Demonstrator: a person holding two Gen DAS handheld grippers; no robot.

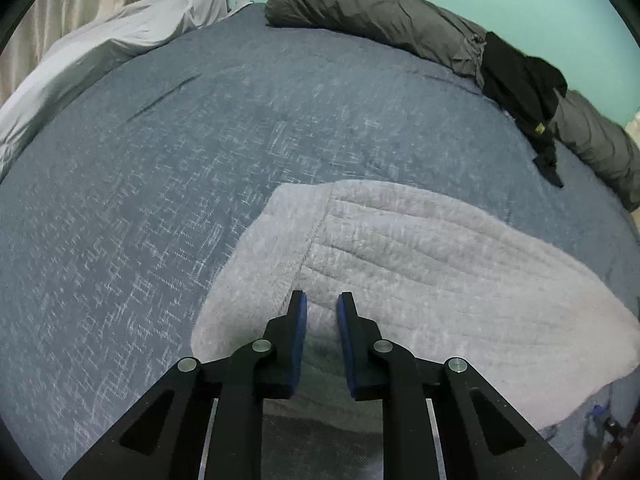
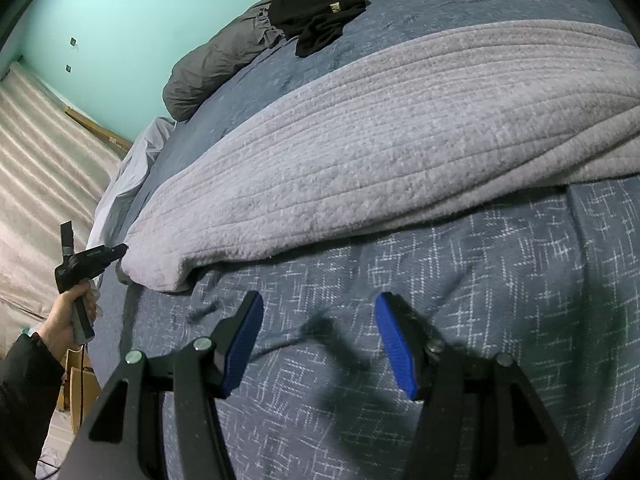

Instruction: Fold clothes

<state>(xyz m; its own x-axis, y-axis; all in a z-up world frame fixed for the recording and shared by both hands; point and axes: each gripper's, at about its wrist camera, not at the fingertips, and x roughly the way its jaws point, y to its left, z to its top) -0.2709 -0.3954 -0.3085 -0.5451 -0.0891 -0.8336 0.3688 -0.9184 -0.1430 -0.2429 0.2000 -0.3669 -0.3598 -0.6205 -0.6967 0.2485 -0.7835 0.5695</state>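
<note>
A light grey ribbed fleece garment (image 1: 420, 264) lies flat on the blue patterned bedspread (image 1: 140, 200). My left gripper (image 1: 322, 304) is at its near left end, its blue-padded jaws a narrow gap apart with the fleece edge between them. In the right wrist view the same garment (image 2: 380, 152) stretches across the bed, and my left gripper (image 2: 120, 250) touches its left corner. My right gripper (image 2: 320, 304) is open and empty, above bare bedspread (image 2: 400, 300) just short of the garment's near edge.
A black garment (image 1: 524, 88) lies on a dark grey rolled duvet (image 1: 380, 12) along the teal wall. A pale grey sheet (image 1: 112, 48) is bunched at the far left corner. A beige curtain (image 2: 36, 152) and cardboard boxes (image 2: 80, 392) stand beside the bed.
</note>
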